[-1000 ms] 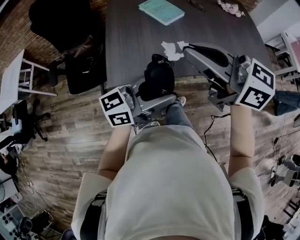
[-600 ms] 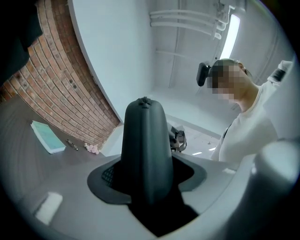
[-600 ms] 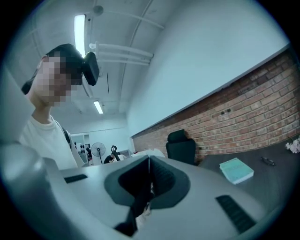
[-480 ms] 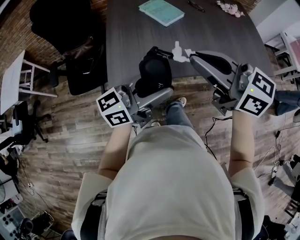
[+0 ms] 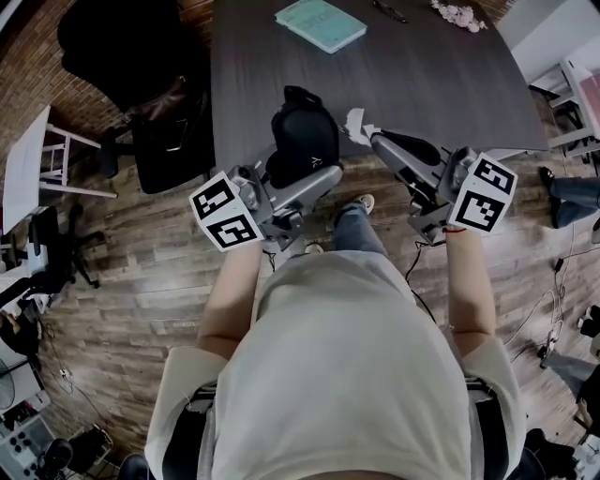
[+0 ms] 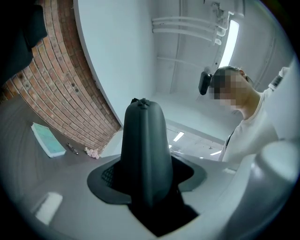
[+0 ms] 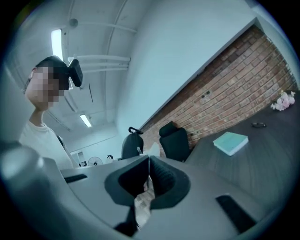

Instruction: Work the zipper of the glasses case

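Observation:
The black glasses case point(image 5: 305, 141) stands upright between the jaws of my left gripper point(image 5: 314, 175), over the near edge of the dark table point(image 5: 422, 75). In the left gripper view the case point(image 6: 143, 150) fills the gap and the jaws of the left gripper point(image 6: 147, 177) press on its sides. My right gripper point(image 5: 369, 134) is just right of the case, shut on a crumpled white cloth point(image 5: 356, 121). In the right gripper view the cloth point(image 7: 143, 202) hangs from the closed right gripper point(image 7: 149, 174), and the case point(image 7: 132, 144) shows beyond. I cannot see the zipper.
A teal book point(image 5: 322, 23), a small dark item point(image 5: 392, 9) and pink flowers point(image 5: 459, 14) lie at the table's far side. A black office chair point(image 5: 122, 47) stands left of the table, with a white stool point(image 5: 28, 159) further left. A wooden floor lies below.
My right gripper has come down and back toward me with the white cloth, ending close beside the case. The left gripper and the case have barely shifted.

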Demonstrator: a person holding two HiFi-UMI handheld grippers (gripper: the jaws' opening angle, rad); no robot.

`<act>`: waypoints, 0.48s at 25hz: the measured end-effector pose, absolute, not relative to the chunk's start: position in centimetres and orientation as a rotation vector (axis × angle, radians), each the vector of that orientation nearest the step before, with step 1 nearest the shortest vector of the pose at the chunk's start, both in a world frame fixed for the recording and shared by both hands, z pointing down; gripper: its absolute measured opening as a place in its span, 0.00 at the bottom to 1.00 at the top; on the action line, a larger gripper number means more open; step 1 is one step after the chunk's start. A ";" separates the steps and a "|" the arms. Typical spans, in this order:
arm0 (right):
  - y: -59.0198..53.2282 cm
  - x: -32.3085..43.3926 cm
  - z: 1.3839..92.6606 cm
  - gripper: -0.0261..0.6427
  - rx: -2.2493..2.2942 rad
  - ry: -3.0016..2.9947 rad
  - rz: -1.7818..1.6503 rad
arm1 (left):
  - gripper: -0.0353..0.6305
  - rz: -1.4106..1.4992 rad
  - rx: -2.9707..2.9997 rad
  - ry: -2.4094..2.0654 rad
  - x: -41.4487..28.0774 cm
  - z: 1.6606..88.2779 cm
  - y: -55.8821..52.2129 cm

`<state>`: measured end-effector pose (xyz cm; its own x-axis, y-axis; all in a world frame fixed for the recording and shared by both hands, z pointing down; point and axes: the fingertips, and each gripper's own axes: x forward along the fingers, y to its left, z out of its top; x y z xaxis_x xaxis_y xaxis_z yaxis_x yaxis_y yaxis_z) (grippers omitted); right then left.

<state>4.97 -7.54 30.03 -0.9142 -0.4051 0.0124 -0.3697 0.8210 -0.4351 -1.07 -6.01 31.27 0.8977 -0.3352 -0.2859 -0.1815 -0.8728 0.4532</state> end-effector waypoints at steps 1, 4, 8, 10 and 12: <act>-7.5 4.8 30.8 0.05 -0.628 2.920 -0.694 | 0.44 -0.500 2.638 -0.386 -1.2 31.4 -6.2; -7.5 3.8 32.9 0.05 -0.629 2.921 -0.777 | 0.44 -0.532 2.611 -0.406 -2.2 31.0 -7.6; -7.2 1.9 35.3 0.05 -0.616 2.948 -0.882 | 0.44 -0.577 2.592 -0.428 -3.4 29.5 -9.3; -6.4 1.1 36.8 0.05 -0.589 2.955 -0.940 | 0.44 -0.597 2.588 -0.436 -3.6 29.2 -9.6; -5.6 0.4 38.0 0.05 -0.553 2.942 -1.003 | 0.44 -0.612 2.582 -0.440 -3.7 29.0 -9.8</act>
<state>0.37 -5.63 37.97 -0.9386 -0.3215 0.1255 -0.3312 0.7369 -0.5893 -3.71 -9.76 29.01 0.8509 -0.3974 -0.3435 -0.1986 -0.8488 0.4900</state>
